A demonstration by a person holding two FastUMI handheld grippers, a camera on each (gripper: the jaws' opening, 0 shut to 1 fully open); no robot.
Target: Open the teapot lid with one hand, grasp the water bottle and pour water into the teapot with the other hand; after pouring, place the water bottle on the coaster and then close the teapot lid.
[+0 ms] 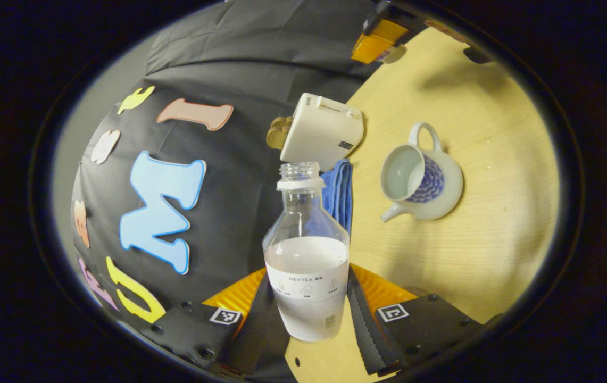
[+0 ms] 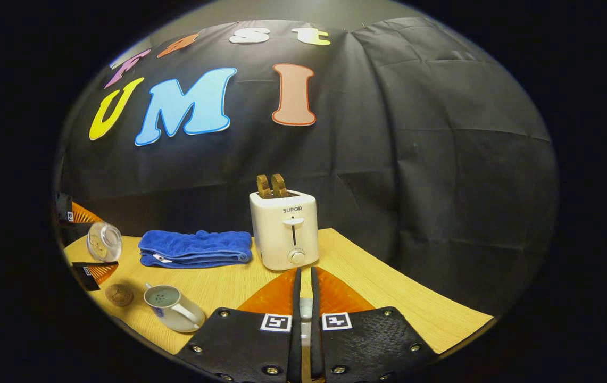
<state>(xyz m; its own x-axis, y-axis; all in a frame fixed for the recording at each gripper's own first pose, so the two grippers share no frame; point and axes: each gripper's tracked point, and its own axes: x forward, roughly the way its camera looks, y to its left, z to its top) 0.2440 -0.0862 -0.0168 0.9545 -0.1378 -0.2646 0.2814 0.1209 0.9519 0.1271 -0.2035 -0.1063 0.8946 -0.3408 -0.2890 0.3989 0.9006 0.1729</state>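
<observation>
My left gripper (image 1: 308,276) is shut on a clear, uncapped water bottle (image 1: 307,250), about half full of cloudy water. The white teapot (image 1: 421,183) with a blue pattern stands lidless on the wooden table to the right of the bottle. In the right gripper view the bottle (image 2: 105,240) is tipped, its mouth up and left of the open teapot (image 2: 171,307). A small brown round coaster (image 2: 119,294) lies just left of the pot. My right gripper (image 2: 306,274) is shut on a thin pale piece, apparently the teapot lid (image 2: 306,314), held above the table in front of the toaster.
A white toaster (image 2: 284,234) with two slices of toast stands at the back by the black cloth wall. A folded blue towel (image 2: 196,247) lies to its left. The table's edge (image 2: 431,298) runs off to the right.
</observation>
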